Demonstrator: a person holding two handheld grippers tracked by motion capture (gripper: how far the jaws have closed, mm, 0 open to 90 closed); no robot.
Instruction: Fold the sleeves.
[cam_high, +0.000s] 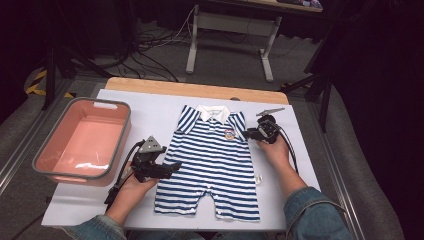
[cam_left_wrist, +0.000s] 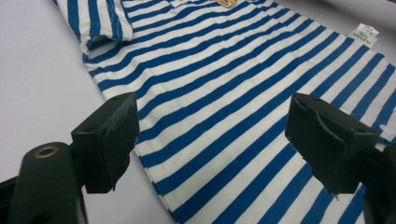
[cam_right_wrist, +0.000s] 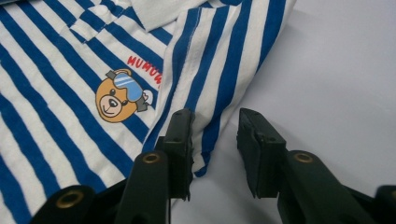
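— So where's the striped romper (cam_high: 212, 160)?

— Flat on the white table (cam_high: 300, 165), collar away from the person (a pink bin (cam_high: 82, 142) sits to its left).

— And the claws?

— Left gripper (cam_left_wrist: 212, 140) gapes wide over the romper's side edge. Right gripper (cam_right_wrist: 215, 140) stands partly open, one jaw on the sleeve (cam_right_wrist: 224, 70) hem, gripping nothing.

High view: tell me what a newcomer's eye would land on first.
A blue-and-white striped baby romper lies flat in the middle of the white table, with a bear print on its chest. A pink bin sits at the table's left edge. The left gripper and right gripper flank the romper, jaws apart.
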